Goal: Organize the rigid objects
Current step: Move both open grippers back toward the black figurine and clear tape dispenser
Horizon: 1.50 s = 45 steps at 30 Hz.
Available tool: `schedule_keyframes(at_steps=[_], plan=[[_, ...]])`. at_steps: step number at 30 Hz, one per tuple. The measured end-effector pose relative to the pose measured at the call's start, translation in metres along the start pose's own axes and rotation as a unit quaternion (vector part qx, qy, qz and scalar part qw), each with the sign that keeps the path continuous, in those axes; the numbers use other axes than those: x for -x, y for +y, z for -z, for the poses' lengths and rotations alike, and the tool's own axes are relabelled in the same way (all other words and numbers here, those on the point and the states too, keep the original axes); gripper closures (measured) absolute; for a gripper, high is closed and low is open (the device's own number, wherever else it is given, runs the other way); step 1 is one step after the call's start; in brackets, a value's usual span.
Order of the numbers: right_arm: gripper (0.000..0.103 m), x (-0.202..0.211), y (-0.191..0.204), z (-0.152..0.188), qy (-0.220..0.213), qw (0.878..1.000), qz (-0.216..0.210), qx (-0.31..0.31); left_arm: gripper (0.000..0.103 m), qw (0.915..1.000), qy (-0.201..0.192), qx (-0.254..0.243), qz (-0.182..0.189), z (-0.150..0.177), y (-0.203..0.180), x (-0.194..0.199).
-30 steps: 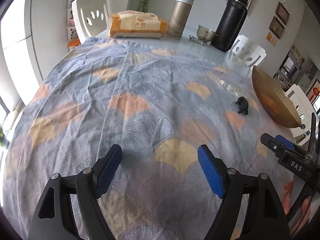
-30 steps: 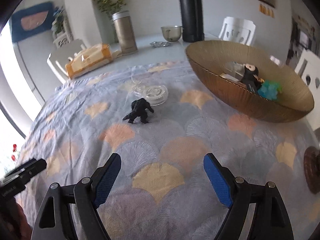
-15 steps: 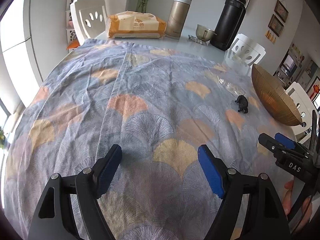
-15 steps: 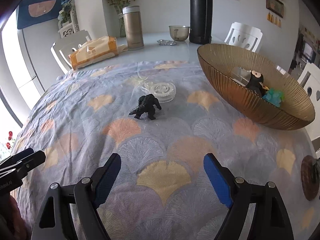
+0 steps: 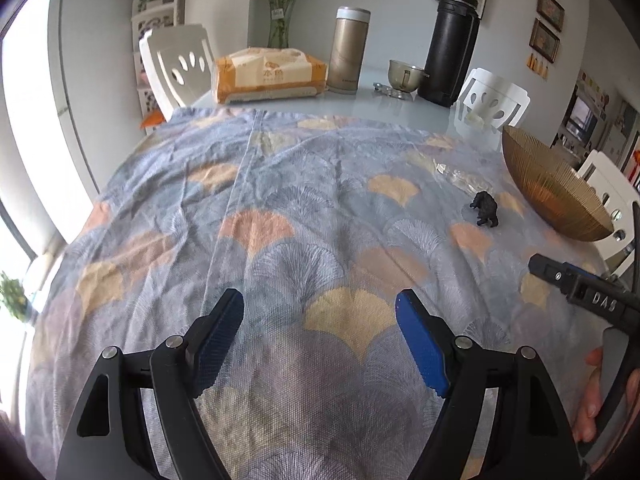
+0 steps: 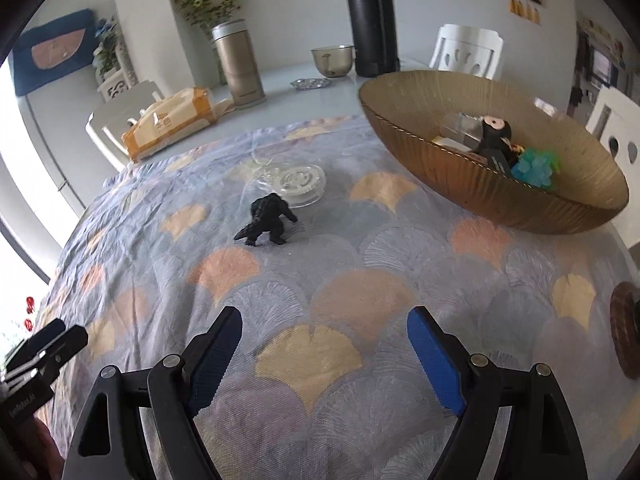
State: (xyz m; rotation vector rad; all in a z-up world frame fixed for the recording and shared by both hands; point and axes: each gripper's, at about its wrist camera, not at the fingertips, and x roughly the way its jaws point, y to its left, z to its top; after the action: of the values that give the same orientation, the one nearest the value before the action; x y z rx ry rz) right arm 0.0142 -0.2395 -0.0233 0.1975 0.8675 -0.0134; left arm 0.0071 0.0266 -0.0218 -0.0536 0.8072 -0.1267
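Observation:
A small black monster figure (image 6: 269, 220) stands on the patterned cloth, well ahead of my right gripper (image 6: 324, 348), which is open with nothing between its blue pads. Just behind the figure lies a clear plastic spool (image 6: 294, 181). To the right a ribbed amber bowl (image 6: 460, 168) holds a black figure (image 6: 496, 136), a blue-green toy (image 6: 536, 166) and other pieces. My left gripper (image 5: 320, 328) hovers open over bare cloth; from there the monster figure (image 5: 486, 209) and the bowl (image 5: 548, 188) sit far right, and the right gripper's finger (image 5: 560, 276) shows at the right edge.
At the table's far end stand a tissue pack (image 5: 270, 74), a gold canister (image 5: 348, 50), a small metal bowl (image 5: 404, 74) and a tall black flask (image 5: 450, 44). White chairs (image 5: 180, 68) ring the table. A dark round coaster (image 6: 626, 328) lies at the right edge.
Both views have rolled slightly and shifted; the monster figure and bowl sit a little differently in frame. Neither gripper has changed its opening or taken hold of anything.

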Motion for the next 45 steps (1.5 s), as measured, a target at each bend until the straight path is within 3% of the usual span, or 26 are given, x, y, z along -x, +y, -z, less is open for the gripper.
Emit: schedule_keyframes(at_steps=[4, 26, 34, 36, 40, 45], plan=[[0.019, -0.001, -0.001, 0.0, 0.003, 1.0, 0.001, -0.004, 0.026, 0.9998, -0.006, -0.018, -0.005, 0.0, -0.006, 0.002], [0.019, 0.002, -0.013, -0.001, -0.002, 0.999, 0.004, -0.032, 0.026, 0.9996, 0.004, -0.015, -0.023, 0.002, -0.007, 0.0], [0.019, 0.01, -0.033, -0.001, -0.016, 0.997, -0.02, -0.074, 0.026, 0.9995, 0.008, -0.024, -0.018, 0.001, -0.009, 0.0], [0.019, 0.011, -0.034, -0.001, -0.019, 0.997, -0.023, -0.076, 0.026, 0.9994, 0.02, -0.028, -0.005, -0.001, -0.011, -0.003], [0.019, 0.009, -0.029, -0.005, -0.008, 0.997, -0.023, -0.069, 0.026, 0.9947, 0.066, -0.01, 0.078, -0.026, -0.014, -0.011], [0.024, -0.008, -0.018, -0.022, 0.047, 0.996, -0.051, -0.06, 0.026, 0.9905, 0.059, -0.038, 0.119, -0.09, -0.04, -0.035]])
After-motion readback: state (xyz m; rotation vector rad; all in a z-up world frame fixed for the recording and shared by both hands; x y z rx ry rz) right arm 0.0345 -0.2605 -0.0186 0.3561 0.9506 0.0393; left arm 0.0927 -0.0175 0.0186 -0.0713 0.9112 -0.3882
